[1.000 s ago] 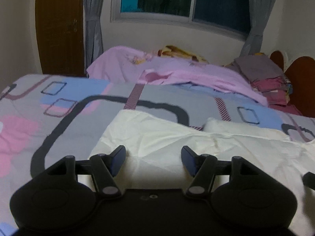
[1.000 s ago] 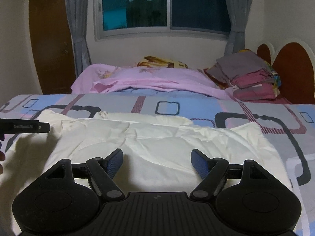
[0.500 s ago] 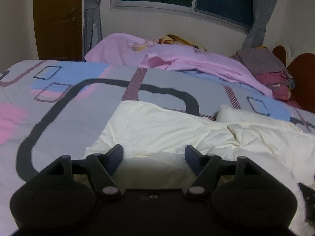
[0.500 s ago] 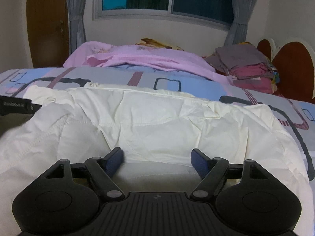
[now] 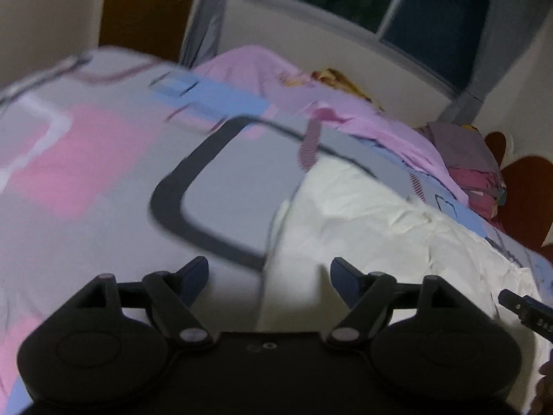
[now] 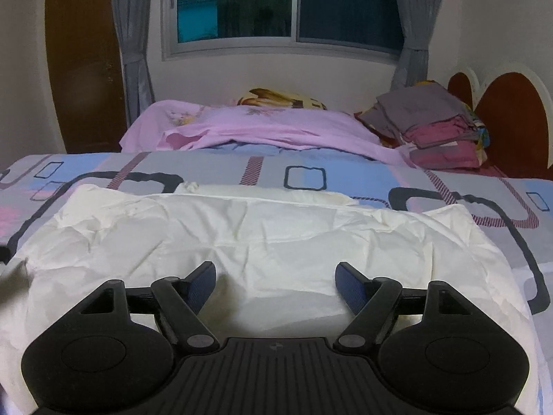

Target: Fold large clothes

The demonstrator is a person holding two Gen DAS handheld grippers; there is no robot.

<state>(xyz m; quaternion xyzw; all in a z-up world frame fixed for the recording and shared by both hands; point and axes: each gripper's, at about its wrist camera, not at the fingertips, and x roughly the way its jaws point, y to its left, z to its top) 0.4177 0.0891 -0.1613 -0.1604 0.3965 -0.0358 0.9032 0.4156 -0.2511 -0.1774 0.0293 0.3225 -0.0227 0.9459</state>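
Observation:
A large cream-white garment (image 6: 262, 242) lies spread and partly folded on the patterned bedsheet (image 6: 345, 180). My right gripper (image 6: 274, 285) hovers over its near part, open, with only cloth below the fingers. In the blurred, tilted left wrist view my left gripper (image 5: 269, 276) sits at the garment's (image 5: 380, 228) left edge, half over bare sheet (image 5: 103, 180). Its jaws are opening and nothing is pinched between them. The tip of the right gripper (image 5: 525, 311) pokes in at the lower right of that view.
A pink sheet (image 6: 276, 128) lies crumpled at the far side of the bed. A stack of folded grey and maroon clothes (image 6: 435, 128) sits by the brown headboard (image 6: 511, 117). Beyond are a window with grey curtains (image 6: 134, 34) and a wooden door (image 6: 83, 69).
My left gripper swung left to the garment's edge and rolled, with its jaws wider. In the right wrist view the raised cloth has dropped flat and the left gripper has left the frame.

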